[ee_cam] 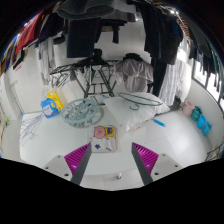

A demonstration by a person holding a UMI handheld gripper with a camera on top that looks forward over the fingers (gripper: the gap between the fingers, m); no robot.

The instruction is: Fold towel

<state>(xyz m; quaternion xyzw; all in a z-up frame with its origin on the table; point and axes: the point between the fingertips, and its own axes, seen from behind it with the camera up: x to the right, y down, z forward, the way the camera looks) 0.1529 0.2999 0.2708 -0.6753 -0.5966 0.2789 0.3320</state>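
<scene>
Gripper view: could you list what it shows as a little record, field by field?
gripper: gripper, fingers open, nothing between them, above the table
surface: white table
just ahead of the fingers: small pink and white thing, kind unclear
beyond it: grey round thing; yellow and blue thing beside it
far side of the table: pale bundle, perhaps cloth
towel: none clearly seen
background: hanging clothes

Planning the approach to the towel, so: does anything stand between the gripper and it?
The gripper is open. A small pink-and-white item lies just ahead of its fingers, between them and the white towel beyond on the table.
</scene>
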